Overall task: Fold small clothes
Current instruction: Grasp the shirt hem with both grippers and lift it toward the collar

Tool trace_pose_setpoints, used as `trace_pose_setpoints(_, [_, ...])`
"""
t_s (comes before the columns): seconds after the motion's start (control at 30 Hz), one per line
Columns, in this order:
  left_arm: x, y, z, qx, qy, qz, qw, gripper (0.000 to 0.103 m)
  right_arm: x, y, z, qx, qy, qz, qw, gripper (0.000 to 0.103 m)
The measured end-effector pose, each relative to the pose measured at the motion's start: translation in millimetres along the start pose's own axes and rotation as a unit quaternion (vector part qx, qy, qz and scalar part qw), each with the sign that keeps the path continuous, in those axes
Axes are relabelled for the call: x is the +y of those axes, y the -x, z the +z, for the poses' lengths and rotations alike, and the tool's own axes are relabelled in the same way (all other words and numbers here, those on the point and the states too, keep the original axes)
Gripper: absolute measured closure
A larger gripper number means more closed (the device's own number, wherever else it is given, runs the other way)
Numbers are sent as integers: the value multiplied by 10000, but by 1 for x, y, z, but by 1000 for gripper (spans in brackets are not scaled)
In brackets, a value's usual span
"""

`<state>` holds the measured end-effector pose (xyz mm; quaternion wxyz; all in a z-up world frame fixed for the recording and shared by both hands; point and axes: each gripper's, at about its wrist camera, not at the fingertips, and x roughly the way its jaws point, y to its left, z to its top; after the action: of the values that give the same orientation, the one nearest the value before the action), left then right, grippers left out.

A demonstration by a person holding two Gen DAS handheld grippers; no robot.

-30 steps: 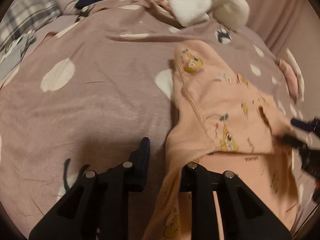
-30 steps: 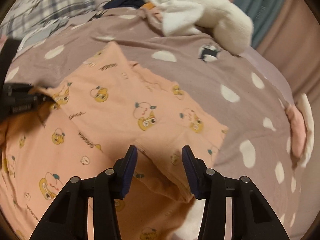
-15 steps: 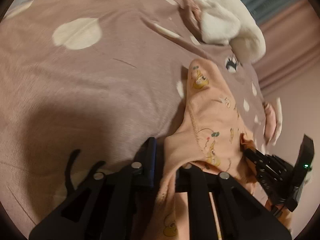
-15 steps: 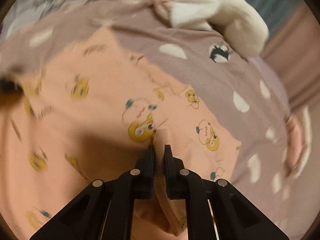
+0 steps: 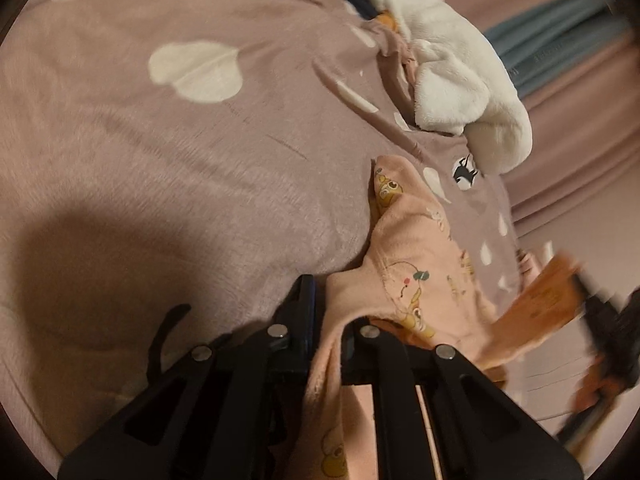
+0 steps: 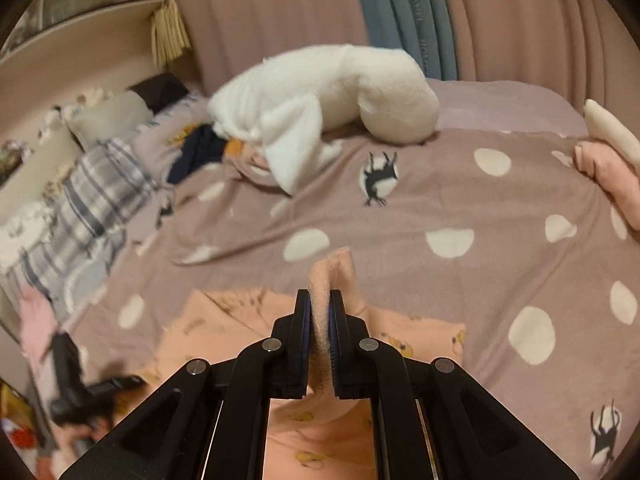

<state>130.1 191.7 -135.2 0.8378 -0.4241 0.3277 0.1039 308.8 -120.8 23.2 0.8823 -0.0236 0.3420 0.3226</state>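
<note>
A peach cotton garment (image 6: 320,436) printed with yellow cartoon chicks lies partly lifted off a bed, pinched at two edges. In the right wrist view, the right claw (image 6: 319,320) is clamped on a folded ridge of the soft knit, which stands up between its black fingers (image 6: 301,320) at 6 o'clock. In the left wrist view, the left claw (image 5: 326,312), its jaws having just been closing, grips a stitched hem of the same garment (image 5: 412,248) at 6 o'clock; the cloth trails away toward 3 o'clock, where the other claw shows as a dark blur.

Beneath the garment spreads the bed's fleecy mauve blanket (image 6: 460,184), dotted with cream spots and small black animal silhouettes; its nap looks short and plush, with shallow creases. At 9 o'clock in the right view lies a grey-and-white plaid cloth (image 6: 92,200), rumpled. Farther back, at 12 o'clock, a fluffy white plush (image 6: 332,100) slumps across the blanket, a dark navy item (image 6: 200,152) bunched just beside it. At 3 o'clock a pink folded piece (image 6: 612,176) rests at the bed's edge.

Behind the bed hang pleated dusty-pink curtains (image 6: 280,8) with a teal panel (image 6: 400,12) between them; a pale curved shelf (image 6: 80,40) sits at 10 o'clock.
</note>
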Motion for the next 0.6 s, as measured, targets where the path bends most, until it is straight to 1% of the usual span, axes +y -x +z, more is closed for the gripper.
trace_pose_setpoints(0.03, [0,0,-1,-30,1,11,10000,93,8,3,8,-55,117,10,9999,95])
trace_pose_setpoints(0.07, [4,1,-1,-34,112,-57,9999,93,18,4,17,-96,232,42,9997,95])
trace_pose_setpoints(0.13, [19,0,1,-2,620,-375,9974,93,45,7,39,-205,388,157,9989,95])
trace_pose_setpoints(0.2, [27,-3,3,49,913,-589,9941,93,77,8,59,-327,594,353,9971,95])
trace_pose_setpoints(0.23, [27,-2,4,51,935,-596,9938,94,90,7,68,-372,678,465,9959,95])
trace_pose_setpoints(0.27, [27,-2,3,30,916,-571,9941,94,112,7,77,-438,782,594,9942,95])
trace_pose_setpoints(0.33, [25,0,1,-54,891,-550,9945,94,158,4,92,-506,1062,798,9898,95])
trace_pose_setpoints(0.37, [26,1,0,-77,921,-568,9941,94,188,1,100,-527,1245,892,9868,95])
trace_pose_setpoints(0.4, [29,1,1,-69,1040,-645,9925,94,206,-2,103,-526,1344,994,9845,95])
trace_pose_setpoints(0.43, [33,2,1,-51,1199,-749,9899,95,233,-7,108,-519,1483,1174,9806,95])
trace_pose_setpoints(0.53, [45,1,3,12,1604,-1045,9815,95,284,-20,111,-436,1623,1640,9720,95])
trace_pose_setpoints(0.57, [44,2,3,20,1588,-1034,9819,95,305,-26,111,-375,1680,1781,9688,95])
trace_pose_setpoints(0.6, [42,2,4,9,1521,-982,9835,95,318,-28,109,-348,1740,1834,9669,95])
